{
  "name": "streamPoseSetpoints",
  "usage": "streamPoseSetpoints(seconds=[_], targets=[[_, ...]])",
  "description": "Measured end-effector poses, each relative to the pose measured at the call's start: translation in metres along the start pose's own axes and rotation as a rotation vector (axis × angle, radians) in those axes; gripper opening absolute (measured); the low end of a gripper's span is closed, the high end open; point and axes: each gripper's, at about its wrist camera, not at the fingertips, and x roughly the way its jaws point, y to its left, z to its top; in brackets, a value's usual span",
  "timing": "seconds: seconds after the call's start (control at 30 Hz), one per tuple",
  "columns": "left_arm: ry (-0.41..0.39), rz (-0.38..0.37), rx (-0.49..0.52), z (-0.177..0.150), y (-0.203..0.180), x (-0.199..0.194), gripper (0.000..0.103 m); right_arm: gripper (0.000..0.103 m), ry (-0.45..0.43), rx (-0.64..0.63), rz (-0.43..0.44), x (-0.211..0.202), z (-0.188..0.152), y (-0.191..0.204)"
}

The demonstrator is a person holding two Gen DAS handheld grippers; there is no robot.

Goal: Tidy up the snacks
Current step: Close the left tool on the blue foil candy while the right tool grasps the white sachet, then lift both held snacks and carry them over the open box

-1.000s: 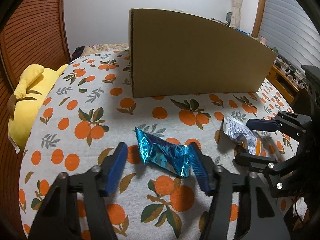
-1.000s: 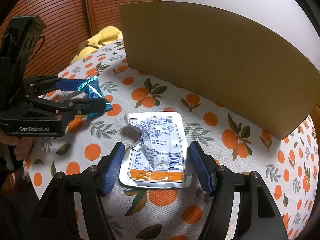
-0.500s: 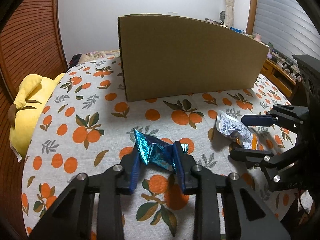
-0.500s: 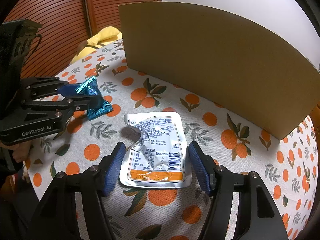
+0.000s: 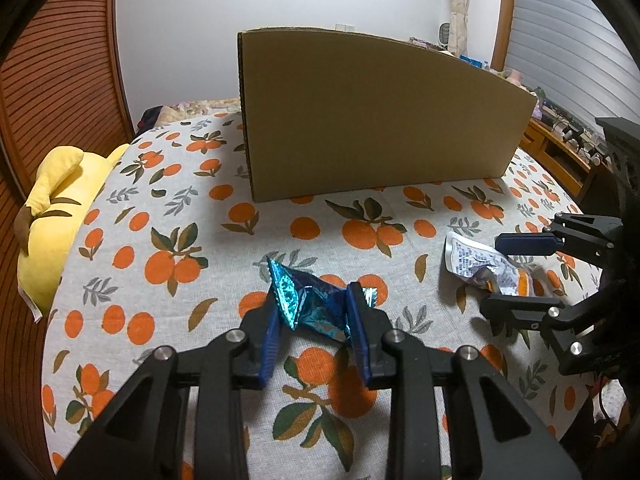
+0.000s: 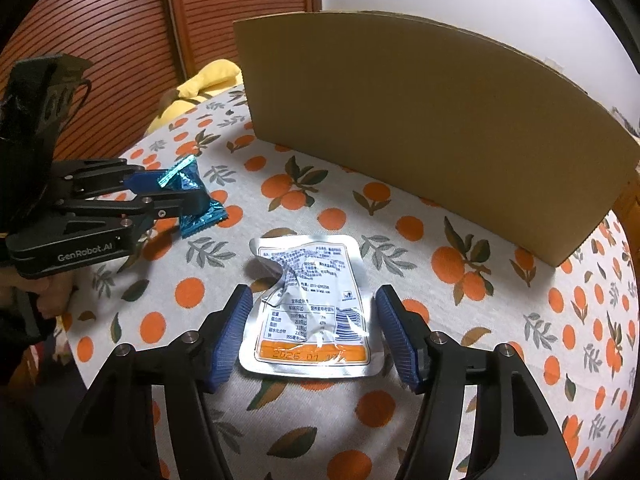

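The left gripper has just closed on the blue foil wrapper; the right gripper stays spread around the silver pouch, at its 12 o'clock.

The left gripper body reads "GenRobot.AI"; the silver pouch shows "2026 01" on its orange band.
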Motion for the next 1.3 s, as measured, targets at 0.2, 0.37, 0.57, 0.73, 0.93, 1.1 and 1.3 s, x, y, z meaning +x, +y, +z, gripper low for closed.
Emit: streamPoseSetpoints(seconds=[0.2,0.37,0.57,0.73,0.93,1.1,1.3], targets=[[0.003,0.001,0.001,0.0,-0.001,0.001,0.029,0.066,0.019,-0.01,-0.001,0.003,-0.002,0.001],[0.003,0.001,0.004,0.0,-0.002,0.001,0.03,0.067,0.032,-0.005,0.002,0.004,0.0,0.002],[0.003,0.001,0.005,0.0,-0.001,0.002,0.03,0.069,0.055,0.033,0.047,0.01,0.012,-0.005],[0.003,-0.001,0.004,0.0,-0.002,0.002,0.03,0.064,0.09,-0.038,0.002,0.019,0.02,0.003],[0.001,-0.003,0.004,-0.001,-0.003,0.002,0.03,0.053,0.111,-0.1,0.024,0.018,0.021,0.008],[0.0,-0.002,0.004,-0.001,-0.002,0.002,0.029,0.052,0.09,-0.083,0.03,0.015,0.016,0.004],[0.004,-0.008,0.005,0.001,-0.002,0.0,0.029,0.052,0.046,-0.055,0.038,0.005,0.012,0.002]])
